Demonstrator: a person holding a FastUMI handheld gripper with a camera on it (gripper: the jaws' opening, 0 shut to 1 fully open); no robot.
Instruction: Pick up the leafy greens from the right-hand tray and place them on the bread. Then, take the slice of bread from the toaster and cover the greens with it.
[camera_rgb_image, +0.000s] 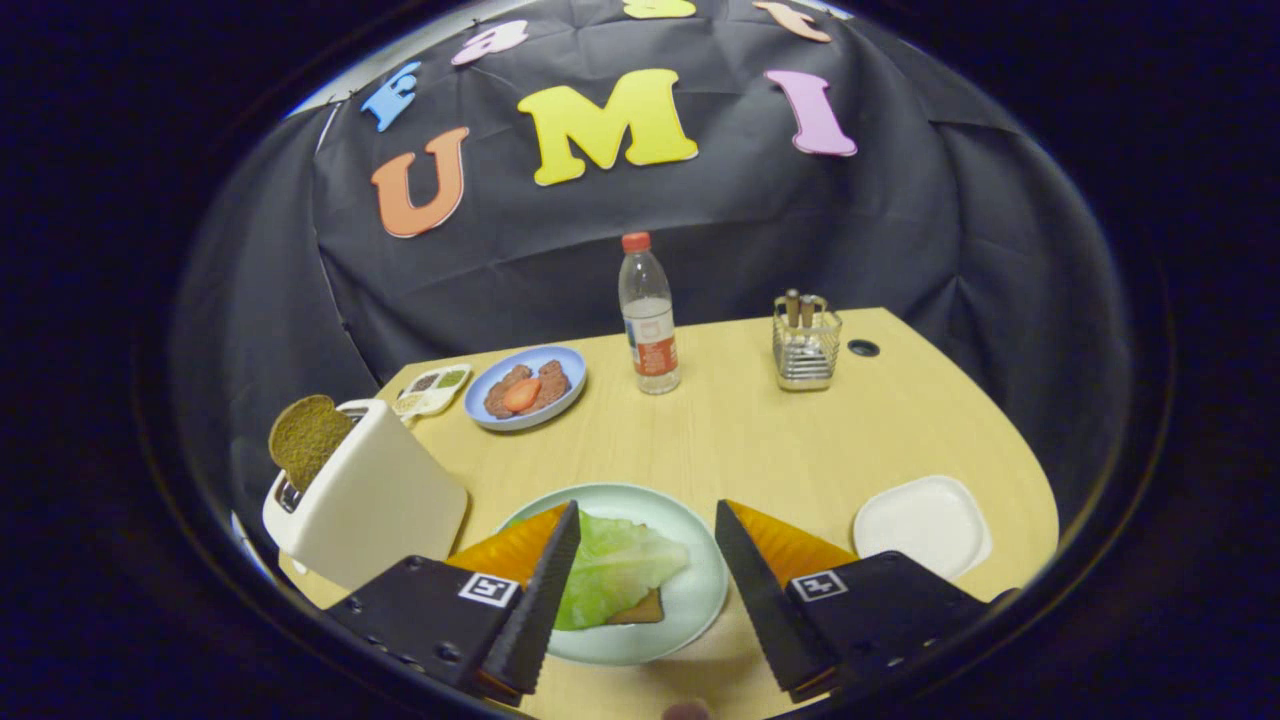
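Fingers (645, 570) are hanging open and empty over the green plate (700, 590). One lettuce leaf (615, 565) is already lying on one bread slice (640, 608) there, probably toasted; its corner is barely showing. One white tray (925, 525) is sitting bare to the right. One brown slice (305, 438) is standing up out of the toaster (365, 495), ready for grabbing next.

Gripper (647, 530) jaws spread wide apart, empty, pointing fwd and down.

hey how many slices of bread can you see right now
2. One bread slice stands in the toaster; another lies under the leafy greens on the plate, between the open jaws.
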